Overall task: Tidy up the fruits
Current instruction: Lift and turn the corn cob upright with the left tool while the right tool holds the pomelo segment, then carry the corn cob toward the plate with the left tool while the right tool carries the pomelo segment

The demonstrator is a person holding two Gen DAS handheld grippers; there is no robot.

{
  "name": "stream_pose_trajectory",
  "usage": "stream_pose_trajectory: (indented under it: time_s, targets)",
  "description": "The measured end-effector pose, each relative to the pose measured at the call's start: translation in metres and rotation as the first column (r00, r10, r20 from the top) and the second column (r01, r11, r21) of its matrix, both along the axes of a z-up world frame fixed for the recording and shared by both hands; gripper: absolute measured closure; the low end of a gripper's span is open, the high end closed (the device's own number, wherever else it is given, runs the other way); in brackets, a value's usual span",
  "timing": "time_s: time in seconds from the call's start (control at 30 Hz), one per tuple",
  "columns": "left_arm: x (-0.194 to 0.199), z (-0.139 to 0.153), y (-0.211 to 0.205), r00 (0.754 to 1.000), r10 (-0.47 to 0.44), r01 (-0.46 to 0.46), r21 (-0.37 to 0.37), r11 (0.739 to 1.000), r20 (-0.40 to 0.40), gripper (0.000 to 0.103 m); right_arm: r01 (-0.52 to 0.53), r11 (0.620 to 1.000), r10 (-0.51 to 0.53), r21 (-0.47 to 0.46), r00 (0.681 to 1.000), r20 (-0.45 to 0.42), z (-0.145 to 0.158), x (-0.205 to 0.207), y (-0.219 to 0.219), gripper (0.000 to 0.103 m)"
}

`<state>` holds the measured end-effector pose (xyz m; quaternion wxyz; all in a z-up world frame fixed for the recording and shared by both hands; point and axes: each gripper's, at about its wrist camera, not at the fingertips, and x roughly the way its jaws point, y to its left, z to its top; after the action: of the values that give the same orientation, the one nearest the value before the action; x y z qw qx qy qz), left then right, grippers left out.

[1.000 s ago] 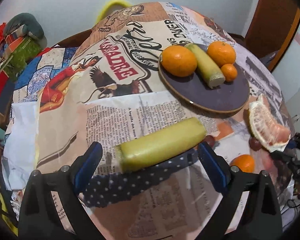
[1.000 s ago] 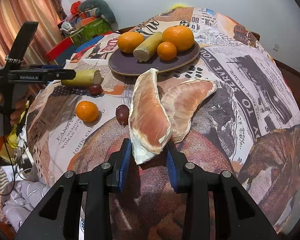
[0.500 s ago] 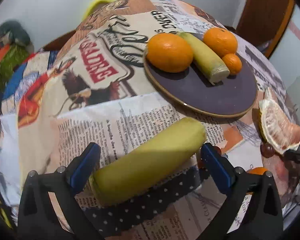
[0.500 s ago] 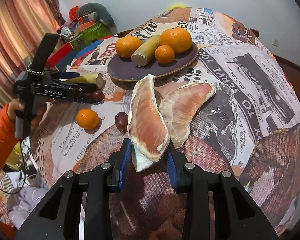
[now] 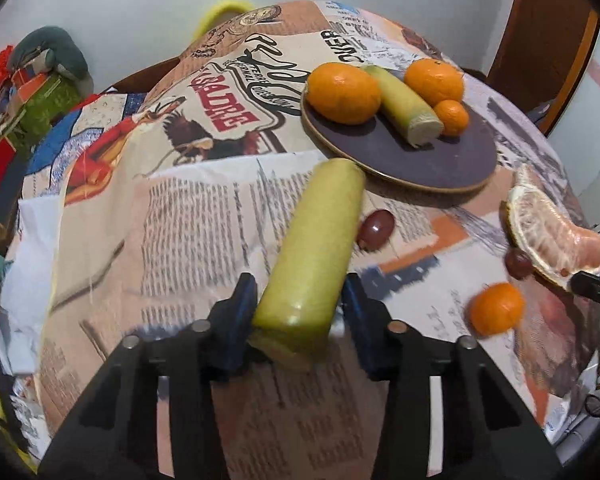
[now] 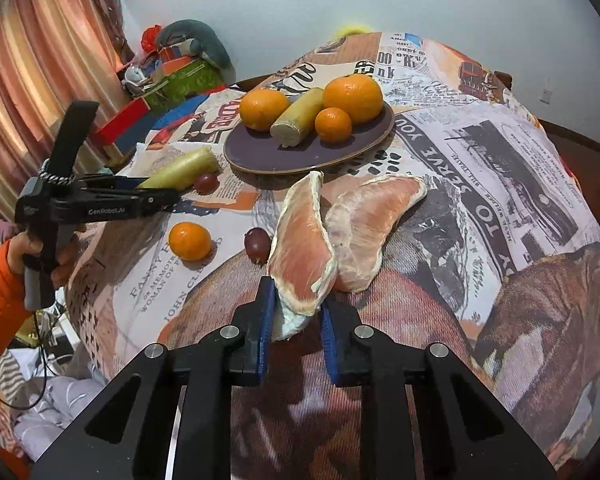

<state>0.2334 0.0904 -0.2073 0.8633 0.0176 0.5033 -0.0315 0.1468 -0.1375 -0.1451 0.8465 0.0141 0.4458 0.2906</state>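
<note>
My left gripper [image 5: 300, 308] is shut on a yellow-green sugarcane stick [image 5: 316, 248] that points toward the dark plate [image 5: 440, 160]. The plate holds two oranges [image 5: 342, 92], a small tangerine [image 5: 452, 117] and another cane stick [image 5: 404, 109]. My right gripper [image 6: 296, 320] is shut on a pink pomelo segment [image 6: 304, 248] and holds it upright above the tablecloth. A second pomelo segment [image 6: 372, 224] lies just right of it. A tangerine [image 6: 190, 241] and two grapes [image 6: 257, 241] lie loose on the cloth. The left gripper [image 6: 156, 196] shows at the left of the right wrist view.
The round table wears a newspaper-print cloth [image 6: 500, 168]. Boxes and a stuffed toy [image 6: 180, 64] are piled behind the table at the left. A curtain [image 6: 32, 80] hangs at the far left. A wooden door [image 5: 548, 32] stands at the back right.
My left gripper has closed on the cane stick, which has turned from lying crosswise to pointing at the plate. My right gripper holds the pomelo segment as before.
</note>
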Motion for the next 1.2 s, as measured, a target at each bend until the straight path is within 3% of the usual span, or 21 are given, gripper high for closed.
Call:
stream_pose_trajectory:
  time_s: [0.47,0.6,0.83,1.2]
  targets:
    - [-0.062,0.006,-0.008,0.998,-0.025,0.020,-0.073,0.997,-0.058,0.068,-0.035,0.998,0.036,-0.060,0.999,0.008,0.003,-0.032,-0.007,0.084]
    - [-0.056,0.004,-0.006,0.996,-0.023,0.013,-0.112,0.994,-0.082,0.067,-0.014,0.999,0.013,-0.036,1.000,-0.024,-0.001,-0.023,-0.008,0.084]
    - [-0.037,0.002,-0.010,0.997,-0.026,0.017,-0.108,0.994,-0.076,0.061,0.008,0.999,-0.005,0.037,0.997,-0.083,-0.009,-0.005,-0.006,0.080]
    - [-0.018,0.000,-0.009,0.998,-0.016,0.010,-0.105,0.994,-0.056,0.060,0.006,0.998,-0.003,0.057,0.999,-0.048,0.000,0.001,0.004,0.076]
